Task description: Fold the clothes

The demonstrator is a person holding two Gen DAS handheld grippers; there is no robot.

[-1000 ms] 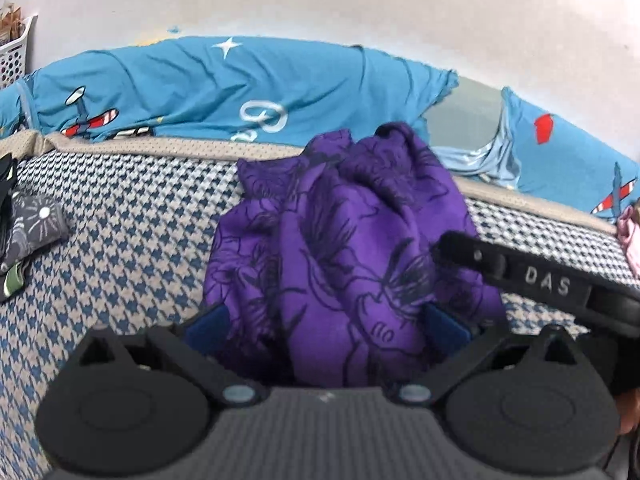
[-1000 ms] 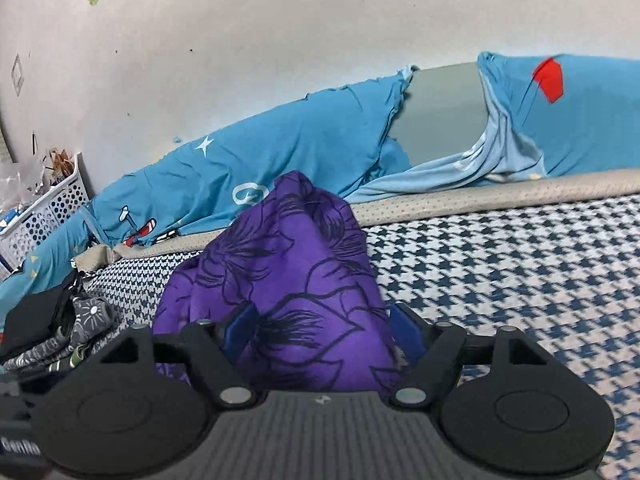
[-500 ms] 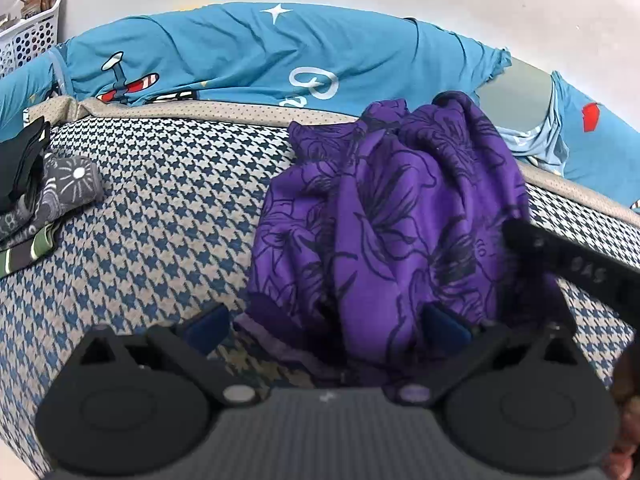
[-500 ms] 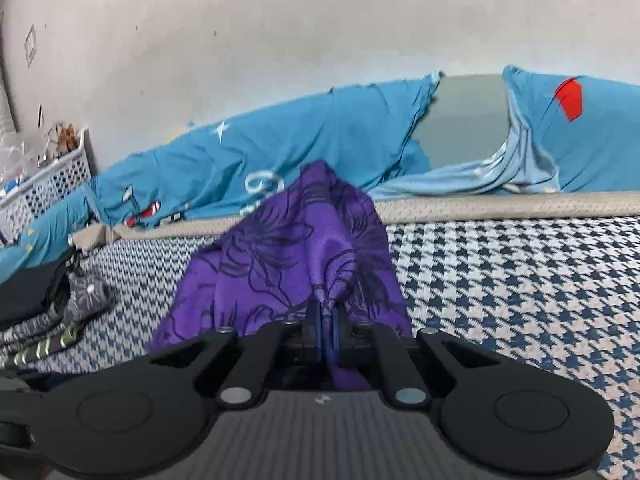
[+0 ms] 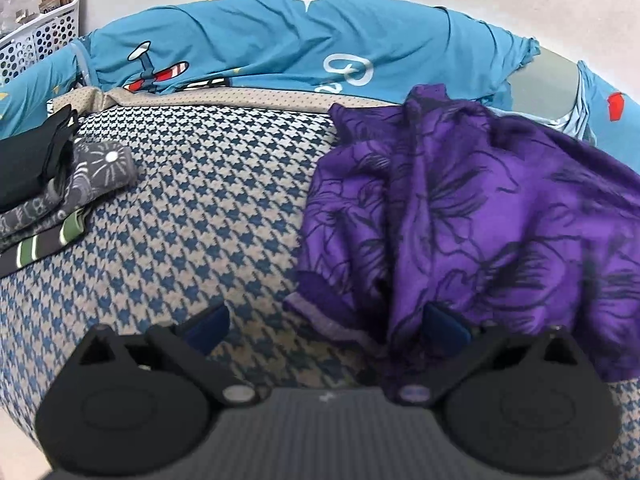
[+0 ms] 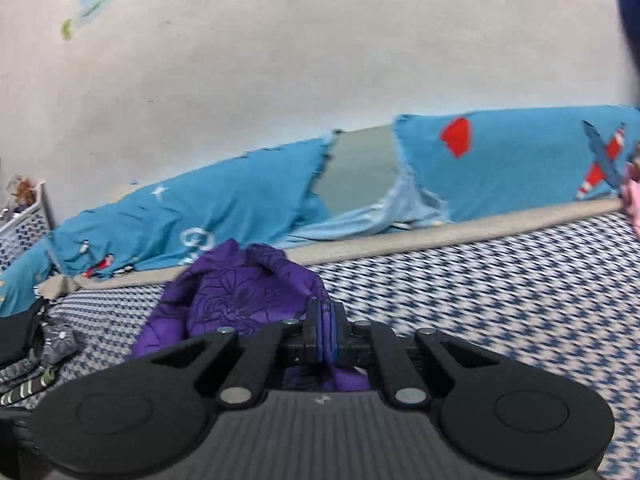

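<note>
A purple garment with dark flower outlines [image 5: 472, 216] lies crumpled on the houndstooth bed cover [image 5: 200, 208], to the right in the left wrist view. My left gripper [image 5: 324, 324] stands open just above the cover; its right finger [image 5: 444, 322] is against the garment's lower edge, and a light hem lies between the fingers. In the right wrist view my right gripper [image 6: 325, 320] is shut on a fold of the purple garment [image 6: 240, 292], lifted and stretched toward the camera.
Folded dark and grey clothes [image 5: 48, 184] are stacked at the left on the bed. Blue printed bedding [image 5: 304, 44] runs along the wall behind. A white perforated basket [image 5: 36, 36] stands at the far left. A pink item [image 6: 632, 200] shows at the right edge.
My right gripper closed on the purple garment, then rose and pulled it right. The left gripper shifted left, so the garment now sits right of its open fingers.
</note>
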